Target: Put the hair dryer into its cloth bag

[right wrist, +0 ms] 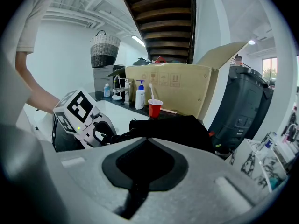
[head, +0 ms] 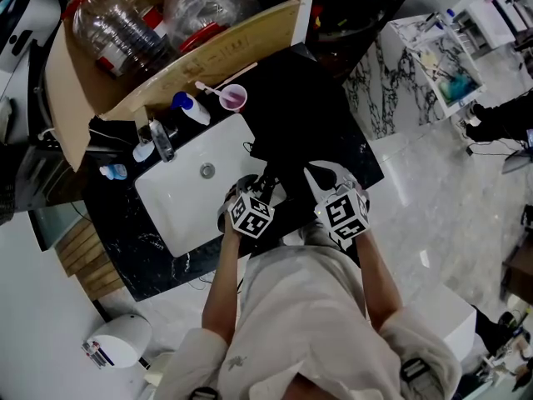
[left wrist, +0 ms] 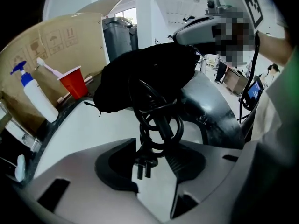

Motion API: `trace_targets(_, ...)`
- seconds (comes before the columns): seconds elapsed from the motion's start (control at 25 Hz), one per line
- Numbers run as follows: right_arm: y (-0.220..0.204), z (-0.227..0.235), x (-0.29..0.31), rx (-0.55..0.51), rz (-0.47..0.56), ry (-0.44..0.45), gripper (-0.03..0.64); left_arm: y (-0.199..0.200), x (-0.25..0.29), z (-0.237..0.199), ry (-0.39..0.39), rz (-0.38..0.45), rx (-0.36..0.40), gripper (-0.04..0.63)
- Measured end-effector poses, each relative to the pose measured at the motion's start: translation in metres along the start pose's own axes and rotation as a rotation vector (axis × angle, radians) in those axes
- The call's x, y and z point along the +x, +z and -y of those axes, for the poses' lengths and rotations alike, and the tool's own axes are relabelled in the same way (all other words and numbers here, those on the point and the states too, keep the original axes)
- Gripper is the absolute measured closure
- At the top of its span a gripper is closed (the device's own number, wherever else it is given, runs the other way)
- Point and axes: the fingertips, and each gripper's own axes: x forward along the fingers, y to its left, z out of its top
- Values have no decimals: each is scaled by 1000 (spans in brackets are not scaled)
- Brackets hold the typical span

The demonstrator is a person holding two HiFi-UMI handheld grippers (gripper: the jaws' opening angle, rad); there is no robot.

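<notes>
The black cloth bag (head: 279, 152) lies on the dark counter beside the white sink (head: 187, 202). In the left gripper view the bag (left wrist: 140, 73) bulges, and the hair dryer's black coiled cord (left wrist: 159, 125) hangs out of its mouth, with the plug (left wrist: 142, 164) lowest. The dryer's body is hidden. My left gripper (left wrist: 156, 164) points down over the sink's edge, its pads against the cord coil. My right gripper (right wrist: 145, 171) is shut on the bag's near edge (right wrist: 173, 129) and holds it up. The left gripper (right wrist: 79, 115) shows to its left.
A red cup (left wrist: 74, 80) with a toothbrush and a white pump bottle (left wrist: 35, 97) stand behind the sink, against an open cardboard box (head: 166, 65). The faucet (head: 161, 140) is at the sink's far left. A dark bin (right wrist: 243, 111) stands right of the counter.
</notes>
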Motion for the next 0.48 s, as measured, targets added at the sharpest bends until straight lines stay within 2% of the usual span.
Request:
trace_targets(0.12, 0, -1, 0, 2, 0, 2, 609, 2, -2, -1, 0, 22, -12, 428)
trace_targets(0.48, -1, -4, -3, -7, 4, 7, 609, 15, -13, 6, 5, 96, -67, 434)
